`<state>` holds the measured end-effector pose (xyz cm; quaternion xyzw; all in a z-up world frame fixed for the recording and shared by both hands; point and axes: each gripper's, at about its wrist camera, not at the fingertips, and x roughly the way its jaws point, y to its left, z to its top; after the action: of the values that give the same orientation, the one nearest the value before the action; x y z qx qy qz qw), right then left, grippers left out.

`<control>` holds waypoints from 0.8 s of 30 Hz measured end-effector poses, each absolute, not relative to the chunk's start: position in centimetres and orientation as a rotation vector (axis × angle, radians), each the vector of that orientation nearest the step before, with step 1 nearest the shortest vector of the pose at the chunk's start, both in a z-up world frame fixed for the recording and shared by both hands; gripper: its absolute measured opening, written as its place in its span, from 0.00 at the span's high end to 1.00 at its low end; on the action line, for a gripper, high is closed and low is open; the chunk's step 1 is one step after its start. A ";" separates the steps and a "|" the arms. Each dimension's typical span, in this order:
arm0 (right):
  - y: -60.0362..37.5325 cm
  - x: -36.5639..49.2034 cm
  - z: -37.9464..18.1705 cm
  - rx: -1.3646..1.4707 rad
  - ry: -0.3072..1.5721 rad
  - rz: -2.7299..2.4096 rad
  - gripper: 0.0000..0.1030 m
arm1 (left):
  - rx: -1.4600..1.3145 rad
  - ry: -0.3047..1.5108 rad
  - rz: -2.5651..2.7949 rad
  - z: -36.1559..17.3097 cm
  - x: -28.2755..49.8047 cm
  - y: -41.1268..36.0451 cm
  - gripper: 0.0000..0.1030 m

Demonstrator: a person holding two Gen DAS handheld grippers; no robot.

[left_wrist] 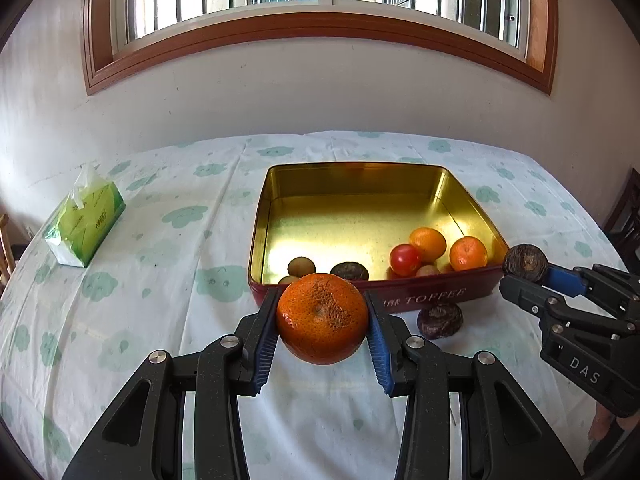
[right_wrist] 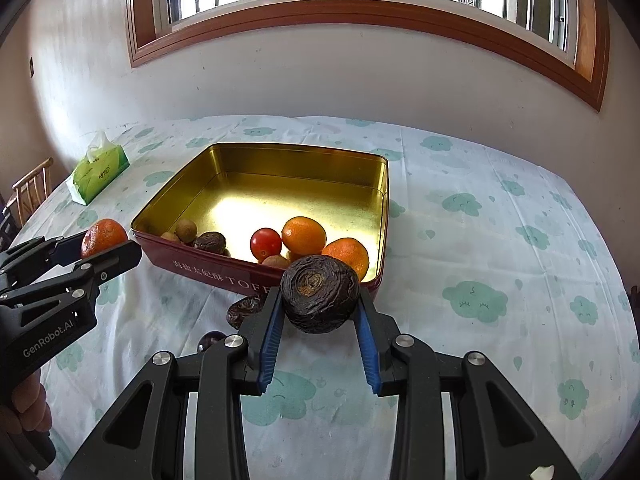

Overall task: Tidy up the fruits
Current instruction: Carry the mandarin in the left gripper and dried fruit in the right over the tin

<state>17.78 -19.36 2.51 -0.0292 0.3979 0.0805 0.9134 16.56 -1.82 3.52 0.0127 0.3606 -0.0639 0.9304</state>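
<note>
My left gripper (left_wrist: 322, 312) is shut on a mottled orange (left_wrist: 322, 318), held above the cloth just before the near wall of the gold-lined toffee tin (left_wrist: 352, 176). My right gripper (right_wrist: 319, 300) is shut on a dark wrinkled fruit (right_wrist: 319, 294), held by the tin's (right_wrist: 304, 150) near right corner. It also shows in the left wrist view (left_wrist: 525, 263). The tin holds two oranges (left_wrist: 427, 243) (left_wrist: 468, 253), a red tomato (left_wrist: 405, 259), small brown fruits (left_wrist: 301, 266) and a dark wrinkled fruit (left_wrist: 349, 271). Another dark wrinkled fruit (left_wrist: 439, 320) lies on the cloth in front of the tin.
A green tissue pack (left_wrist: 84, 222) lies at the far left of the table. A small dark round fruit (right_wrist: 211, 339) sits on the cloth (right_wrist: 480, 240) near my right gripper's left finger. A wooden chair (right_wrist: 30, 192) stands left of the table. The wall and window are behind.
</note>
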 end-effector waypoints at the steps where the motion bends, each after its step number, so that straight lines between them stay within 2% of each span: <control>1: -19.3 18.0 2.5 -0.060 0.820 0.166 0.69 | 0.027 0.734 -0.128 3.7 16.9 -1.8 0.59; 24: -18.0 26.2 0.8 -0.050 0.857 0.199 0.69 | 0.052 0.789 -0.116 1.0 25.1 -1.8 0.59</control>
<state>26.19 -17.97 0.75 -0.0241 0.4150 0.0962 0.9044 25.10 -1.79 1.01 0.0253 0.3842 -0.0564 0.9212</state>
